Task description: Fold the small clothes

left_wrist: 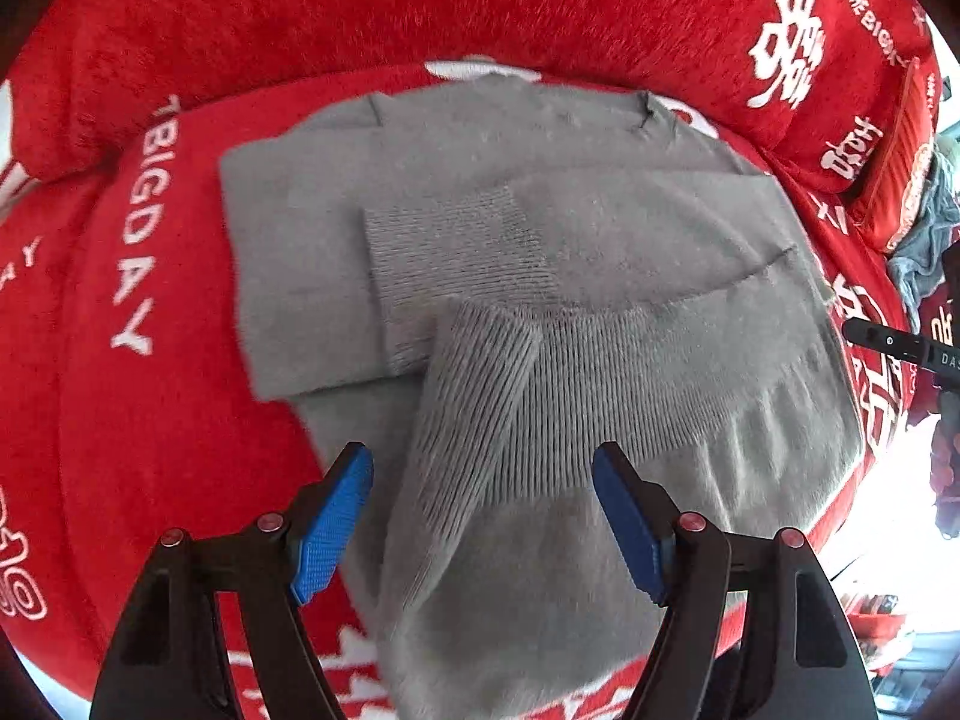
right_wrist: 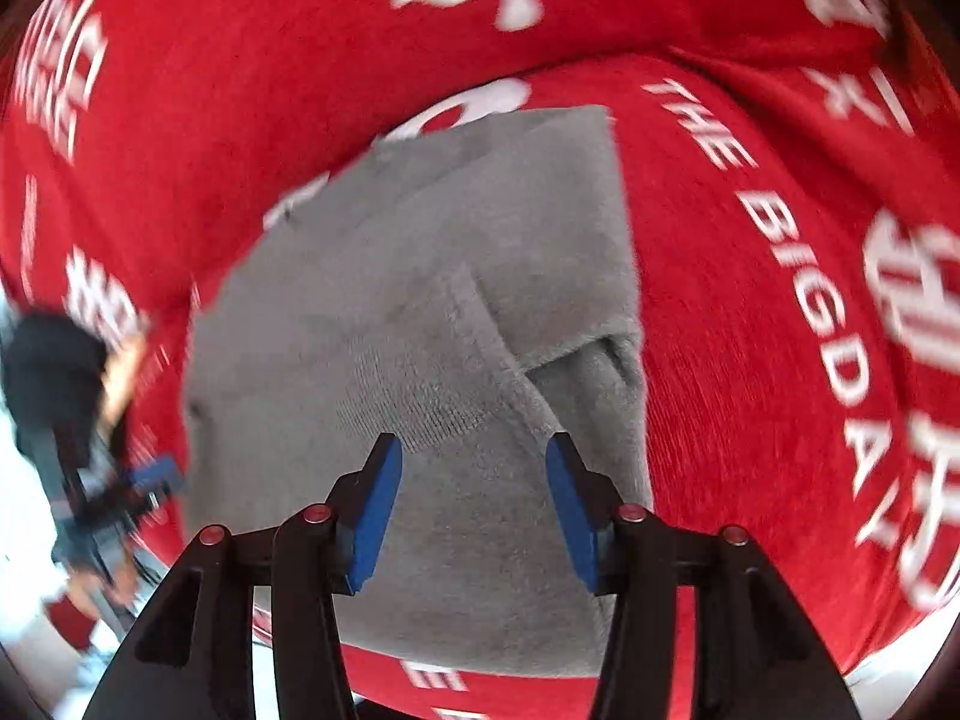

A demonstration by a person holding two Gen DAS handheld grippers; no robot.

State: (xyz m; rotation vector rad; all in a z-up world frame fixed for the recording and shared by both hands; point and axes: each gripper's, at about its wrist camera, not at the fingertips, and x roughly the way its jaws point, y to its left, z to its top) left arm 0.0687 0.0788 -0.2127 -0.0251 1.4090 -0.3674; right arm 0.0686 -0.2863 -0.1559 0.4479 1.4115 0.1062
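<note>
A small grey knitted sweater [left_wrist: 480, 228] lies on a red plush blanket [left_wrist: 180, 420] printed with white lettering. It is already partly folded: both sleeves are turned in across the chest, their ribbed cuffs [left_wrist: 456, 252] overlapping near the middle, and the ribbed bottom hem [left_wrist: 630, 390] is nearest the left wrist camera. The left gripper [left_wrist: 483, 516] hovers above the hem, its blue-padded fingers [left_wrist: 330, 528] spread wide and holding nothing. In the right wrist view, which is motion-blurred, the right gripper [right_wrist: 474, 510] hovers over the same sweater, fingers likewise parted and empty. The knit looks light, soft and floppy, so it will likely sag and lose its shape if lifted from a single point. The ribbed hem seems the firmest place to pinch, ideally at two corners, one per gripper, catching every layer so the tucked sleeves do not slip out.
</note>
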